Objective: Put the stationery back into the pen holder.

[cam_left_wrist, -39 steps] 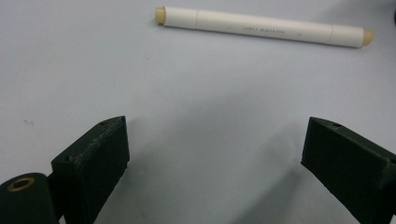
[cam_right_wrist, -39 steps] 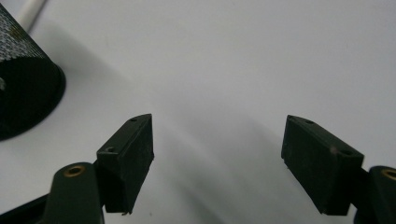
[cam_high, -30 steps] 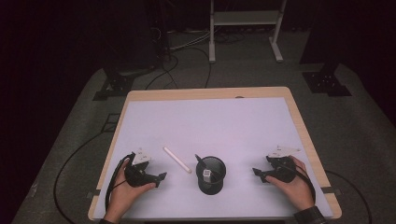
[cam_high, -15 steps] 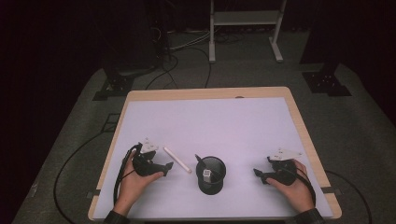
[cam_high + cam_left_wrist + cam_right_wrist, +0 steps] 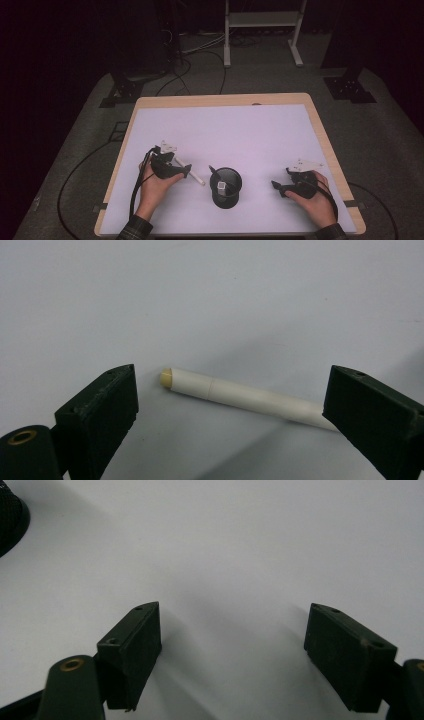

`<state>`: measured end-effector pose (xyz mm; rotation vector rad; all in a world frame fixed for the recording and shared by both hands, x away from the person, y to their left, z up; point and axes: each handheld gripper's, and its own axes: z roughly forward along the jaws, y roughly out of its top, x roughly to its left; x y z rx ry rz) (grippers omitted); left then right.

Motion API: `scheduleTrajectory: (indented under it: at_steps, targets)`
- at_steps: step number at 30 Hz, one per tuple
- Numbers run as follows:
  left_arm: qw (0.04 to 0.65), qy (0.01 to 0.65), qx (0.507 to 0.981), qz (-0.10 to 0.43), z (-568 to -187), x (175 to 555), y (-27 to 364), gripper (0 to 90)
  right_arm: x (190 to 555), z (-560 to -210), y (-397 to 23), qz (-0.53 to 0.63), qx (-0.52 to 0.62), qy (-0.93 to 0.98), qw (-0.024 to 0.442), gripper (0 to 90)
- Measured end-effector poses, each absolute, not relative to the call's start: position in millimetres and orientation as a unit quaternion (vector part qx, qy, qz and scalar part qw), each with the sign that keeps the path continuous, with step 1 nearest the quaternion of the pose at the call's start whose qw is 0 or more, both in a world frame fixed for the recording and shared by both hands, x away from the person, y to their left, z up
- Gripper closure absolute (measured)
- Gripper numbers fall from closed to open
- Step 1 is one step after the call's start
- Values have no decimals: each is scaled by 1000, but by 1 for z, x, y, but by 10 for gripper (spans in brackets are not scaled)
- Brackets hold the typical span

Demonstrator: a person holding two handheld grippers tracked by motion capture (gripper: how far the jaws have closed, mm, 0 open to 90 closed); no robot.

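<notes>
Pen (image 5: 240, 396): white stick with a cream-coloured tip, lying flat on the table (image 5: 250, 125); in the left gripper view it runs between the two black jaws, tip near the left one, far end passing behind the right one. In the high view it sits lower left of centre (image 5: 192, 175), just beside the black cup.
Change: compared with a second ago, the left gripper (image 5: 186, 171) has slid in from the lower left towards the pen, so its jaws now straddle it. My read: the reach is nearly done and closing on the pen is the next step, probably to drop it in the cup.
Left gripper state: spread wide, pads not touching the pen, nothing gripped.
Left hand (image 5: 155, 185): flat and low over the table, forearm coming from the bottom edge, gripper pointing right.
Right gripper (image 5: 232, 645): jaws apart over bare table, holding nothing.
Right hand (image 5: 312, 197): resting at lower right, unmoved from a second ago, gripper pointing left at the cup.
Cup (image 5: 226, 187): black mesh, upright, bottom centre, with a dark stick and a small tag inside.
</notes>
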<state>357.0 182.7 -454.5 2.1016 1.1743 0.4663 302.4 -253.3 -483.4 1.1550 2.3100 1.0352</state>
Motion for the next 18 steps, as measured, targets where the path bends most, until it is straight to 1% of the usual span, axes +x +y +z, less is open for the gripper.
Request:
scheduleTrajectory:
  at_steps: [5, 18]
  targets:
    - [333, 462, 803, 173, -461, 362, 175, 68, 302, -483, -253, 366, 409, 817, 178, 216]
    - [317, 470, 807, 164, -470, 361, 170, 69, 303, -483, -254, 366, 408, 817, 178, 216]
